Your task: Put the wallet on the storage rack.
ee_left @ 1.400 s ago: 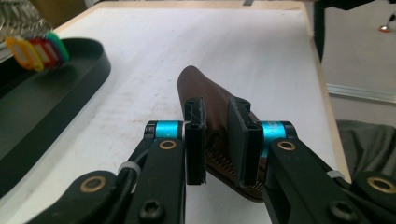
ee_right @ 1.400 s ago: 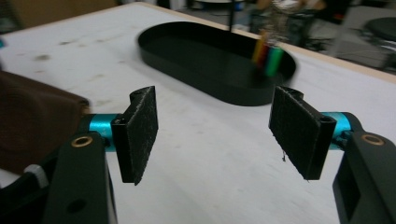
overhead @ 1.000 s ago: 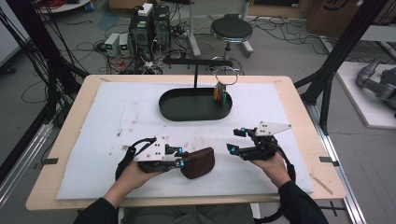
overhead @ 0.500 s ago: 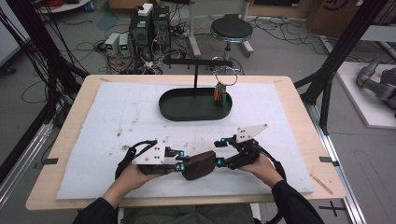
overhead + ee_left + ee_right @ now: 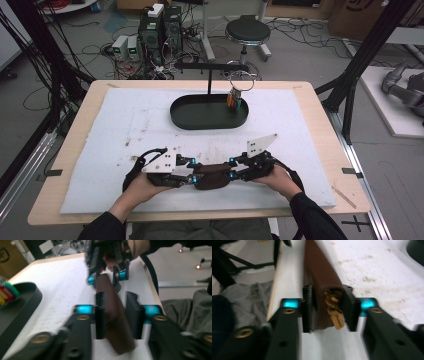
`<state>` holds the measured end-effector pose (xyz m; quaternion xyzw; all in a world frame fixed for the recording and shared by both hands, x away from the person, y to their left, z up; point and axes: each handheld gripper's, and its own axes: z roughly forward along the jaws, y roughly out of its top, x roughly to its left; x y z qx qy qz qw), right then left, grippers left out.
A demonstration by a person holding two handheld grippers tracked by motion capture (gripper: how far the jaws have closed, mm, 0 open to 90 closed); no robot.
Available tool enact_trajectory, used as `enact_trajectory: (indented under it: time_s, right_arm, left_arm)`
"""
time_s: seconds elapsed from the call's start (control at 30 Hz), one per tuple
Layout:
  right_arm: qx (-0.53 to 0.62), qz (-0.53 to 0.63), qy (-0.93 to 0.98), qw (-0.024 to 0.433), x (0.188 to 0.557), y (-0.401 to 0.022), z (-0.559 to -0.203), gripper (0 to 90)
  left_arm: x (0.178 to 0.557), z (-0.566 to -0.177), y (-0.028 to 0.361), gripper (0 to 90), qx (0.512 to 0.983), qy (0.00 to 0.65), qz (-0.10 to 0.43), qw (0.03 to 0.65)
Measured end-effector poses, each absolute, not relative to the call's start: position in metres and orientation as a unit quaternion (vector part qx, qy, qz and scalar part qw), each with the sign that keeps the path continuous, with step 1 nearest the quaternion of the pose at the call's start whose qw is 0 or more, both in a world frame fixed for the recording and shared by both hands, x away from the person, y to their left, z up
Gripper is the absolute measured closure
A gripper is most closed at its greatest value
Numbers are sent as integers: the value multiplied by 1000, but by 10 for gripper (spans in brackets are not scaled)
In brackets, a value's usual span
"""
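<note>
Brown leather pouch point(image 5: 210, 176), ribbed at its ends, lies on the white mat point(image 5: 115, 125) near the front edge of the worktop point(image 5: 320, 120), spanned end to end by both tools. The left claw point(image 5: 192, 174) has just been opening; its jaws stand beside the pouch, with a gap showing on at least one side, so they do not clamp it. The right claw point(image 5: 231, 175) has just been closing; its jaws bracket the other end, where the zip pull sits, but whether the pads press cannot be told.

Judged step: handing the grip over, or setting up a two-ended hold to work the zip. The next move calls for one claw to pin the pouch firmly while the other takes the pull squarely.

The right gripper view shows a brass zipper tab point(image 5: 337, 320) hanging at the pouch end, a detail too small in the high view. The left gripper view shows the opposite claw bearing on the far end. The high view alone sets the scene: black oval tray point(image 5: 200, 120) and key stand point(image 5: 210, 70) well beyond the pouch.
</note>
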<state>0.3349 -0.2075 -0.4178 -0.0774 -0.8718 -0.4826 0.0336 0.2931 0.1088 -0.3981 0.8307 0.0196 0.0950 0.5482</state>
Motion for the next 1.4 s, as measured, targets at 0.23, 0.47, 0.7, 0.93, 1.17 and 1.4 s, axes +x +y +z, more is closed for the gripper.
enact_trajectory:
  time_s: [0.23, 0.47, 0.7, 0.93, 1.17, 1.4]
  right_arm:
    - [-71, -486, -871, 3, 331, -210, -414, 704]
    - [-56, -513, -857, 1, 326, -213, -406, 705]
    - [-42, -520, -853, 2, 323, -211, -403, 704]
    - [-39, -520, -853, 2, 323, -211, -402, 693]
    - [-67, -534, -843, -18, 324, -217, -398, 506]
    - [-135, -562, -813, -71, 328, -240, -387, 376]
  left_arm:
    - [301, -403, 113, 385, 832, 80, 77, 543]
    - [310, -412, 115, 341, 836, 122, 29, 535]
    - [307, -413, 110, 518, 842, 94, 14, 532]
    - [306, -412, 111, 627, 838, 83, 12, 539]
    - [305, -409, 112, 657, 835, 78, 26, 545]
    - [309, -399, 116, 657, 828, 103, 47, 549]
